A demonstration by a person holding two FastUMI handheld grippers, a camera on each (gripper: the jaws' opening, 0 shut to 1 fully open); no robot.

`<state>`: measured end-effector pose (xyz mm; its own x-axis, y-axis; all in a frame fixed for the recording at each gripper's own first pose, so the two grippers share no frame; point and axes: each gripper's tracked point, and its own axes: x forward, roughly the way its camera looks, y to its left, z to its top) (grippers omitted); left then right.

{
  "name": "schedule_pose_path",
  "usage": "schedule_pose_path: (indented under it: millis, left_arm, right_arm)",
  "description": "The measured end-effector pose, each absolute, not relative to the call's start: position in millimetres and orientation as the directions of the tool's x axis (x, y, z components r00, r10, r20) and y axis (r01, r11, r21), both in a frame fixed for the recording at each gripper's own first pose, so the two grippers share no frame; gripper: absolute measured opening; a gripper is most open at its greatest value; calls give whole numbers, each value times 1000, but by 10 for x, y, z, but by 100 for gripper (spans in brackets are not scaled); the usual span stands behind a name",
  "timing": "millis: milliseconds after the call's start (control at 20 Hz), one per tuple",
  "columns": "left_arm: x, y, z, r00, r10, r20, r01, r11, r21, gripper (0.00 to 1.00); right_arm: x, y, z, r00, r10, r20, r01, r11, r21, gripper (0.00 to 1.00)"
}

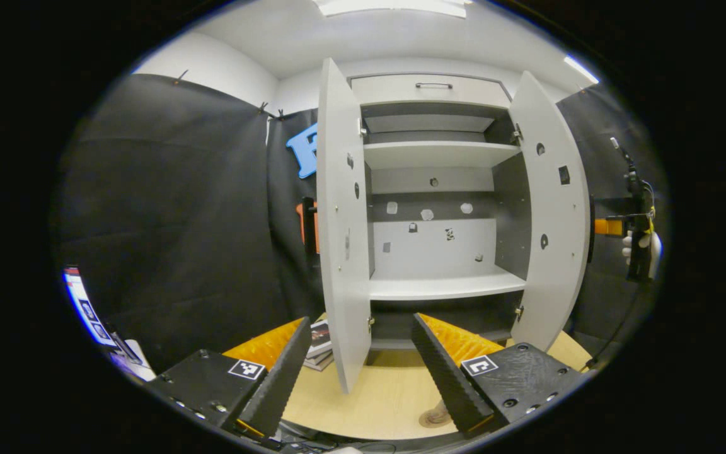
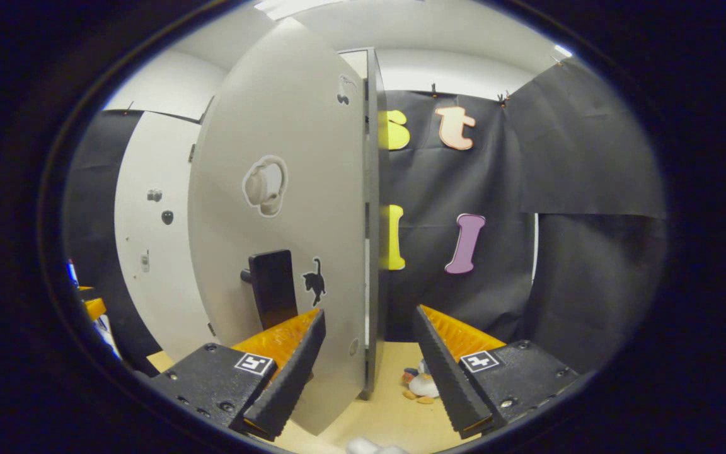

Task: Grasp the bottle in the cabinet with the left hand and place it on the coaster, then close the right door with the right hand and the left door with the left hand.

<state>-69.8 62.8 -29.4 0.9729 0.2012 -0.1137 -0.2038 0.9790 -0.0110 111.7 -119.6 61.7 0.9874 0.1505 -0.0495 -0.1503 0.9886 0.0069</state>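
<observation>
Cabinet [image 1: 438,157]: pale grey doors and shelves, darker grey inner side walls. Right door [image 2: 281,208]: black handle [image 2: 273,287], black cat sticker [image 2: 316,280]. Worktop [image 1: 382,397]: light wood tone. Booth wall cloth [image 1: 167,208]: black. Ceiling [image 1: 350,31]: white.

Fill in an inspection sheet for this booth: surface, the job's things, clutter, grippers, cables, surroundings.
Surface: light wooden tabletop under the cabinet.
Job's things: cabinet stands with left door and right door both open; shelves bare, no bottle seen inside; a round coaster-like disc lies behind the left fingers.
Clutter: stacked books beside the left door; small duck toy on the table.
Grippers: left hand-held gripper open, empty; right hand-held gripper open, straddling the right door's edge without pressing it.
Cables: one hanging at far right.
Surroundings: black cloth wall, white ceiling.
</observation>
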Motion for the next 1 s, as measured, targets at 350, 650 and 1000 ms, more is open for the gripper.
schedule_pose_path:
  millis: [350, 650, 1000]
  left_arm:
    - [-641, 899, -395, 971, 196, -139, -197, 980, 2, 97]
    - [-621, 1083, -439, 971, 190, -141, -191, 982, 12, 97]
    - [-528, 1361, -420, 974, 194, -119, -195, 981, 7, 97]
  right_arm:
    - [1247, -593, 523, 978, 197, -66, -197, 980, 3, 93]
    - [1219, -90, 402, 965, 250, -75, -251, 968, -16, 98]
    - [924, 193, 451, 964, 266, -15, -266, 962, -55, 99]
